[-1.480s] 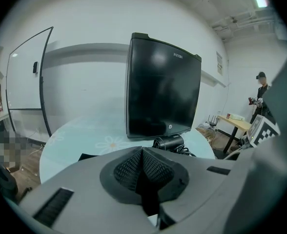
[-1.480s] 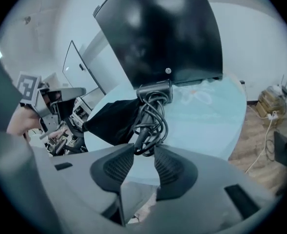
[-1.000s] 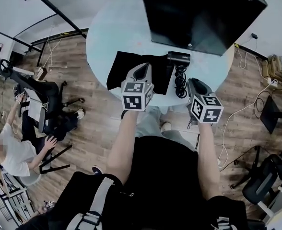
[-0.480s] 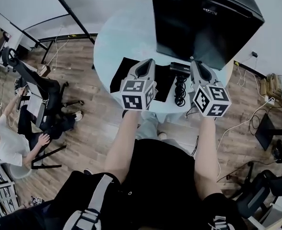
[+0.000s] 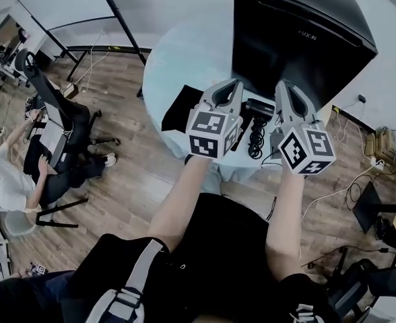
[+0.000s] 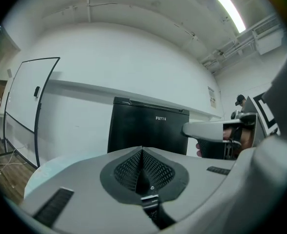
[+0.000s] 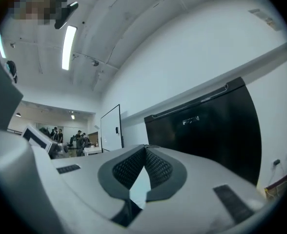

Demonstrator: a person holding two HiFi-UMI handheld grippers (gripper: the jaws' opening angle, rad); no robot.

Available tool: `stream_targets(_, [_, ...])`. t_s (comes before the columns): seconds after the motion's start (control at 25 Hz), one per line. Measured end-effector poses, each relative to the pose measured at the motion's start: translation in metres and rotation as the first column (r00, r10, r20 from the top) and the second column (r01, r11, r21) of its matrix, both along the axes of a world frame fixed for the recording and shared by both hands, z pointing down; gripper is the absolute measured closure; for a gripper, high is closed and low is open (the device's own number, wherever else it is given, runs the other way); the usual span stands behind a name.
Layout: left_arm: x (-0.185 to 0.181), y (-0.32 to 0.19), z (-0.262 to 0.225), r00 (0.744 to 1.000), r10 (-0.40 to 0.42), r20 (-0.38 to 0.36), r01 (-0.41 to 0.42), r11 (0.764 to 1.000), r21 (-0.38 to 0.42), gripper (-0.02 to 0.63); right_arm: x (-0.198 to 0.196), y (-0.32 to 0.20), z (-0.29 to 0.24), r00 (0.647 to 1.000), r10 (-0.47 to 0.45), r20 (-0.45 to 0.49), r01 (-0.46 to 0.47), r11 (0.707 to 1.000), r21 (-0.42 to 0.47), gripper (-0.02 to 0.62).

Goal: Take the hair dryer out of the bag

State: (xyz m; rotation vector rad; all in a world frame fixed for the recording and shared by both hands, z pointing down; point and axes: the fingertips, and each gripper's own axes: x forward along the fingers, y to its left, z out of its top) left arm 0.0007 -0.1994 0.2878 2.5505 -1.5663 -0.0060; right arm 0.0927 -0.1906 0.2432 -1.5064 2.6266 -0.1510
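- At the back of the tabletop (image 5: 184,56), the black cabinet (image 5: 299,46) is faced squarely by both grippers. Were they pushed forward at this height, its front could be struck.
- Along the near edge the risk is judged greatest, since anything nudged there could be swept down to the floor (image 5: 137,180).
- Left of centre, the bag (image 5: 180,106) is seen lying flat and apparently emptied. It could be dragged along if a gripper were lowered carelessly onto it.
- Just right of the bag, the hair dryer (image 5: 260,106) is laid on the tabletop, out of the bag, below and between the two grippers. It could be knocked away by a descending gripper.
- Its coiled cord (image 5: 254,140) is bunched close to the edge and could be snagged, with the dryer pulled after it.
- The left gripper (image 6: 142,152) and right gripper (image 7: 144,150) are held up and level, fingers pressed fully together with nothing between them. Nothing can be dropped, but nothing is secured either.
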Motion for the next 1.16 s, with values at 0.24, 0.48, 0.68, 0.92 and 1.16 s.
stream_targets(0.24, [0.001,0.001,-0.008,1.0,0.004,-0.011,-0.004,1.0,0.019,0.601,-0.007,0.012,0.016,0.999,-0.046,-0.007,0.045,0.998,-0.048,0.595])
stream_targets(0.48, [0.011,-0.003,-0.011,1.0,0.021,-0.01,-0.021,0.999,0.025,0.601,0.005,0.011,0.01,0.999,-0.023,-0.024,0.022,0.999,-0.037,0.597])
stream_targets(0.68, [0.016,-0.004,-0.012,0.999,0.034,0.0,-0.034,0.999,0.03,0.601,0.009,0.011,0.008,0.999,-0.016,-0.032,0.016,1.0,-0.025,0.595])
stream_targets(0.92, [0.018,-0.008,-0.014,0.999,0.039,0.009,-0.04,0.999,0.035,0.6,0.008,0.009,0.006,0.999,-0.032,-0.032,0.031,0.999,-0.015,0.597])
stream_targets(1.16, [0.018,-0.014,-0.018,0.999,0.036,0.012,-0.036,0.998,0.045,0.601,0.008,0.002,0.003,0.999,-0.033,-0.04,0.033,0.999,-0.005,0.597])
